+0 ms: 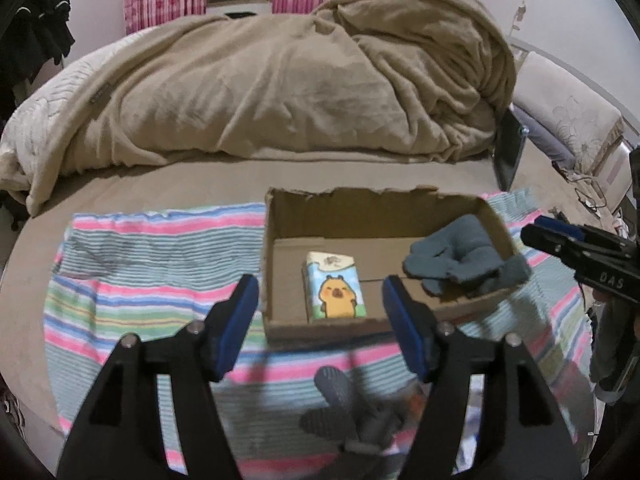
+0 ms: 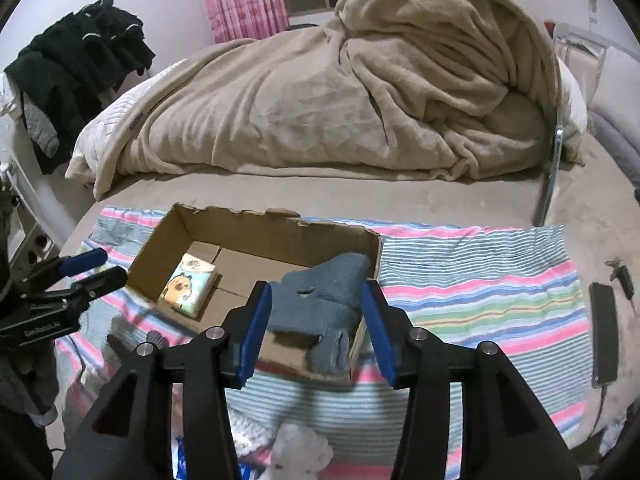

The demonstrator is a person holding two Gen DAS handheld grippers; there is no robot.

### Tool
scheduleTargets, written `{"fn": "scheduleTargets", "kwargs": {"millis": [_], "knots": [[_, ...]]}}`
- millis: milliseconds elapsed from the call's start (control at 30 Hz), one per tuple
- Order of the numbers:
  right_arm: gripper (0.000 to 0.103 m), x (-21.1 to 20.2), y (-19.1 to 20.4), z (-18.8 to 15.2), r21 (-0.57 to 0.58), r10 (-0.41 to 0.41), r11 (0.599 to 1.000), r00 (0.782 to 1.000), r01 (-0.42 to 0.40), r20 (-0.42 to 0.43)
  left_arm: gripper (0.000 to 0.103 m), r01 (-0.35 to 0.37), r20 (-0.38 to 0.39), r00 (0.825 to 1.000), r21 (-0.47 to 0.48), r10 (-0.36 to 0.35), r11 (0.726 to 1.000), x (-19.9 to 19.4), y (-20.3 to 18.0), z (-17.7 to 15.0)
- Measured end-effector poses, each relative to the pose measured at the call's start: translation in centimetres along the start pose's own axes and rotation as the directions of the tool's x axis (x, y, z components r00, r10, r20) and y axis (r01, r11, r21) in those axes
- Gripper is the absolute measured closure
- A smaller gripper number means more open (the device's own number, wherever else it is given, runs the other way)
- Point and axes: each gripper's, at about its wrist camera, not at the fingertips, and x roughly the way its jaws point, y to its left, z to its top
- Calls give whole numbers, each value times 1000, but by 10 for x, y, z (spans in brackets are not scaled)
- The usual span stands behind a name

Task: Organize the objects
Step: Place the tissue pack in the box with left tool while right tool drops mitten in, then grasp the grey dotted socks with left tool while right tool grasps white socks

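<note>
An open cardboard box (image 1: 276, 240) (image 2: 160, 240) sits on a striped towel (image 1: 140, 276) (image 2: 480, 280) on the bed. Inside lies a tissue pack with a yellow cartoon animal (image 1: 336, 286) (image 2: 188, 282). A grey-blue glove (image 1: 460, 260) (image 2: 320, 300) hangs over the box's near right corner. My left gripper (image 1: 320, 320) is open and empty just in front of the box. My right gripper (image 2: 316, 328) is open, its jaws on either side of the glove without touching it. A second grey glove (image 1: 344, 404) lies on the towel below the left gripper.
A heaped beige blanket (image 1: 280, 80) (image 2: 360, 88) fills the back of the bed. A black phone (image 2: 604, 332) and a cable lie at the towel's right edge. Dark clothes (image 2: 80, 56) hang at the left. White and blue items (image 2: 296, 452) lie under the right gripper.
</note>
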Motion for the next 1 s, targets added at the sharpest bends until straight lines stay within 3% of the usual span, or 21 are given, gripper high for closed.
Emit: {"fn": "scheduleTargets", "kwargs": {"millis": [467,1000], "knots": [[53,-58,22,-22,-48,23,999,999,-21,29,37,21,26,999,-12,-20,1000,-60,-12,-33],[53,-39,13,-73,-9,21,1000,996,-22,-86,37,16,-106,994,-41,-20,999,-32,-9,-85]]}}
